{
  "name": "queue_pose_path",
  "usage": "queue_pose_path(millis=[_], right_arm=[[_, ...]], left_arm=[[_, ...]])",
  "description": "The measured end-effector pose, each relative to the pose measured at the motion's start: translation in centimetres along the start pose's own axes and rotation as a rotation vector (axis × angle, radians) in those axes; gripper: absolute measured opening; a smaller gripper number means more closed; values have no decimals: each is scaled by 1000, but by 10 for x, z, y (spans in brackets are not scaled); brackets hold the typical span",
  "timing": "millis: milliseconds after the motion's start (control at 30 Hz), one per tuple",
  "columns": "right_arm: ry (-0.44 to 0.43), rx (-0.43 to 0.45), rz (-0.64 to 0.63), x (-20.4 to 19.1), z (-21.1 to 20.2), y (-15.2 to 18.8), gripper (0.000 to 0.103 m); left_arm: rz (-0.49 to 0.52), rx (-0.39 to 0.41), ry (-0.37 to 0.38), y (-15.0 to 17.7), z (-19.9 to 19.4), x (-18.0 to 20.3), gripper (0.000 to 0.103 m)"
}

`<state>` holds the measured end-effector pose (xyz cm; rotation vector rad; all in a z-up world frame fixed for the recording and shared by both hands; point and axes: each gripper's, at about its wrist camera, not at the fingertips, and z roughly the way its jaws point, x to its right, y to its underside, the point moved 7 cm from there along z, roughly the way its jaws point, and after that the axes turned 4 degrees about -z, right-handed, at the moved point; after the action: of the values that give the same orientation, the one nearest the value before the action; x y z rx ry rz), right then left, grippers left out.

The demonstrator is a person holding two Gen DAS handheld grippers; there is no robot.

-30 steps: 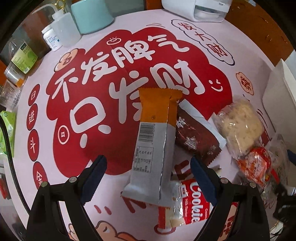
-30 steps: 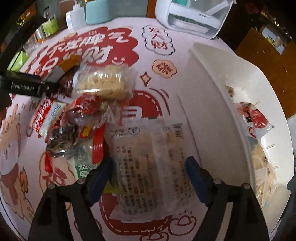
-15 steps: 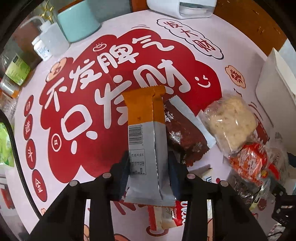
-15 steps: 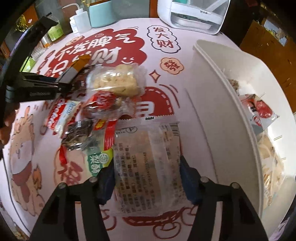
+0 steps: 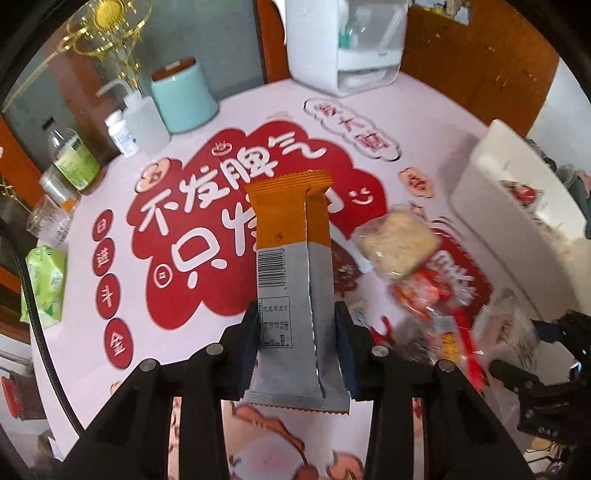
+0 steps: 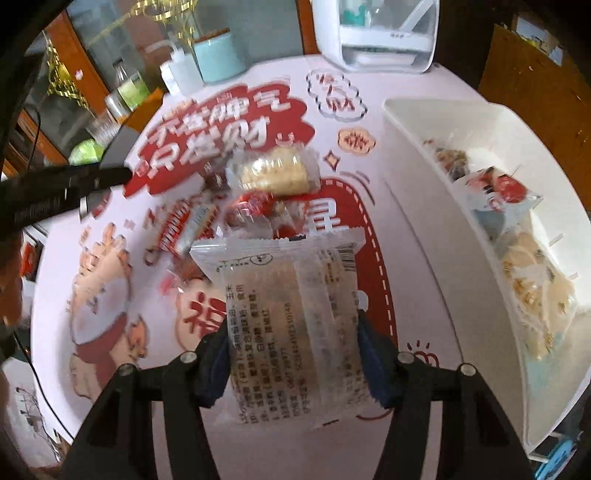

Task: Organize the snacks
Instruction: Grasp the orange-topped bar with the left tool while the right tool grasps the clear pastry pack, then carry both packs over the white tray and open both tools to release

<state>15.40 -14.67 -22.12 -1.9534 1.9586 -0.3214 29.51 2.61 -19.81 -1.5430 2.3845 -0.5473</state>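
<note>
Standing along the far left edge of the pink printed table mat (image 5: 122,266) are a green packet (image 5: 44,286), several bottles (image 5: 72,158) and a teal canister (image 5: 184,98). Nearer the middle, the left gripper (image 5: 295,347) is closed on an orange-and-silver snack bar (image 5: 291,280), its blue pads pressing both long sides of the wrapper's lower half, with the bar lifted clear of the mat and its orange end pointing away. Right of it the loose snack pile (image 5: 413,273) lies on the mat: a clear-wrapped rice cracker (image 6: 275,171), red packets and, blurred, what may be a cookie pack. Further right, the right gripper (image 6: 295,356) is clamped on a clear-wrapped pastry pack (image 6: 291,317), pads against its two sides, the pack raised above the mat. At the far right sits the white bin (image 6: 410,199), with several wrapped snacks already lying inside. A white appliance (image 6: 376,33) stands at the table's back.
</note>
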Motion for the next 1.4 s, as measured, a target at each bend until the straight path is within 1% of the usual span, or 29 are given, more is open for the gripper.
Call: queue_pose_path(millis=[100, 233, 367, 467, 600, 733, 867, 1000, 1067, 1167, 1233, 1400], right_arm=[[-16, 57, 18, -1, -24, -6, 60], [-28, 138, 27, -1, -62, -13, 60], [-43, 218, 38, -3, -103, -16, 60], [-45, 284, 56, 1, -134, -17, 60], [-26, 371, 85, 13, -167, -19, 60], [-9, 434, 131, 35, -188, -19, 60], [29, 481, 171, 62, -202, -18, 60], [60, 528, 232, 99, -213, -18, 60], [71, 537, 257, 117, -215, -18, 61], [95, 552, 272, 141, -216, -19, 61], [115, 558, 282, 159, -215, -19, 61], [138, 543, 308, 197, -203, -18, 62]], left_arm=[[30, 40, 5, 8, -34, 14, 36], [52, 73, 36, 15, -68, 33, 36], [73, 115, 80, 16, -102, 55, 36], [89, 147, 96, 15, -124, 70, 37], [99, 198, 124, 11, -156, 92, 37], [99, 227, 140, 3, -176, 114, 37], [110, 254, 136, -6, -189, 143, 37], [121, 277, 129, -19, -193, 178, 37], [118, 289, 125, -27, -191, 197, 37], [117, 290, 130, -39, -186, 224, 37], [127, 289, 119, -46, -181, 244, 37], [148, 283, 88, -59, -164, 282, 37]])
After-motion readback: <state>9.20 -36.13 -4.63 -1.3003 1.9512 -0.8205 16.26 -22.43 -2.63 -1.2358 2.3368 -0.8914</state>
